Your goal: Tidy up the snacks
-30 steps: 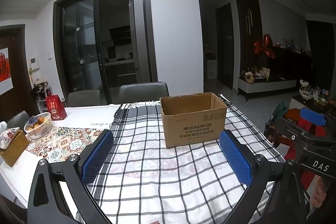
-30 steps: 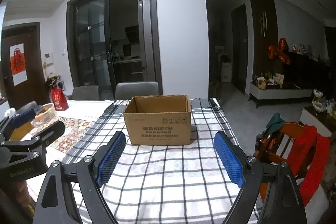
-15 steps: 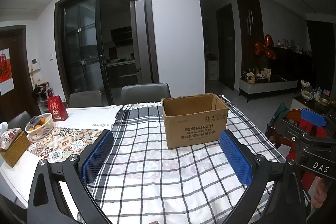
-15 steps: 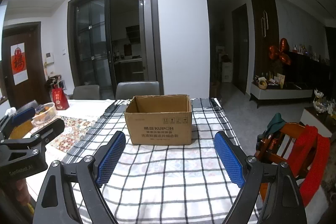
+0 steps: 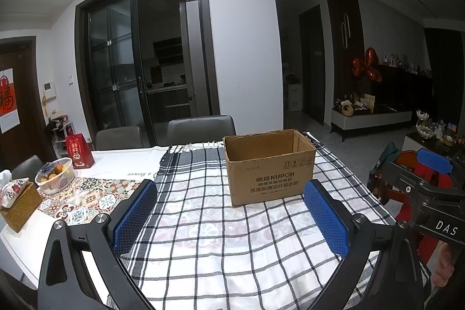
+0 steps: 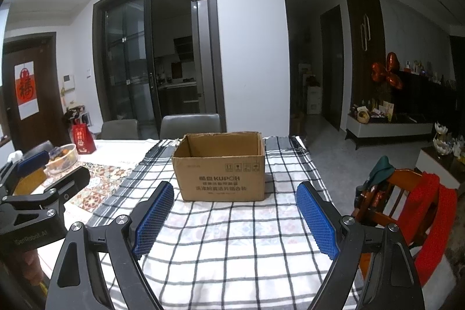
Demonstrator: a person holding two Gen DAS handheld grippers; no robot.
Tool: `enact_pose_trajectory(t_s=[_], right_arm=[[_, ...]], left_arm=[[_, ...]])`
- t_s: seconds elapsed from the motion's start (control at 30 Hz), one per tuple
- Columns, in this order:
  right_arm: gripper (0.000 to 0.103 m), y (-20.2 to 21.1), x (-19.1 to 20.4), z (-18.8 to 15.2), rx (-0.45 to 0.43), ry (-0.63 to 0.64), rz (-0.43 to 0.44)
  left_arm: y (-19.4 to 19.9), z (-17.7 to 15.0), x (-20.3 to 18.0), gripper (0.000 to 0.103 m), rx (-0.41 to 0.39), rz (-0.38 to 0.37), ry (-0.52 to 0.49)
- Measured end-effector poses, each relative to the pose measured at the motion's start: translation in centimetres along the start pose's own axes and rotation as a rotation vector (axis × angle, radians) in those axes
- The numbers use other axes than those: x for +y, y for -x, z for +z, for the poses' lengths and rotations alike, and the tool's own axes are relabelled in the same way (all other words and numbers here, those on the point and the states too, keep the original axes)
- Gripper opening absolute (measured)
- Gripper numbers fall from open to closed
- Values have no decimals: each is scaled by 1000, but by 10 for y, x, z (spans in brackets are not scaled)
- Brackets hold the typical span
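Note:
An open brown cardboard box (image 5: 270, 167) stands upright on the black-and-white checked cloth (image 5: 209, 237); it also shows in the right wrist view (image 6: 221, 173). What lies inside it is hidden. My left gripper (image 5: 231, 218) is open and empty, held above the cloth in front of the box. My right gripper (image 6: 235, 218) is open and empty, also in front of the box. No snacks show on the cloth.
A white basket of fruit (image 5: 55, 175), a tissue box (image 5: 17, 202) and a red gift bag (image 5: 79, 150) stand at the table's left. Grey chairs (image 5: 200, 125) stand behind the table. A wooden chair with red cloth (image 6: 415, 202) stands at the right.
Both views have shifted very slightly; the box sits a touch further right in the left wrist view. Both grippers stay open.

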State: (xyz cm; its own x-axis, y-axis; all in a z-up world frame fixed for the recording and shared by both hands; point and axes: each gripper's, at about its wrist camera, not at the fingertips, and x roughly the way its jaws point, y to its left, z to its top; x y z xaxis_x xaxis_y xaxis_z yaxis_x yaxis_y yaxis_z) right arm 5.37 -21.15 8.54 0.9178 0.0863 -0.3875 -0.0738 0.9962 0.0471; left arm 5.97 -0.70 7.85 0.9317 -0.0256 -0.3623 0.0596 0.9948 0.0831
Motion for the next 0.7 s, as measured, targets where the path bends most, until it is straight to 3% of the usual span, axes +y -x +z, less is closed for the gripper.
enact_pose_trajectory(t_s=[0.7], right_arm=[[87,1,0,-1,1,1,-1]], left_arm=[[2,-1,1,103,-5,5,1]])
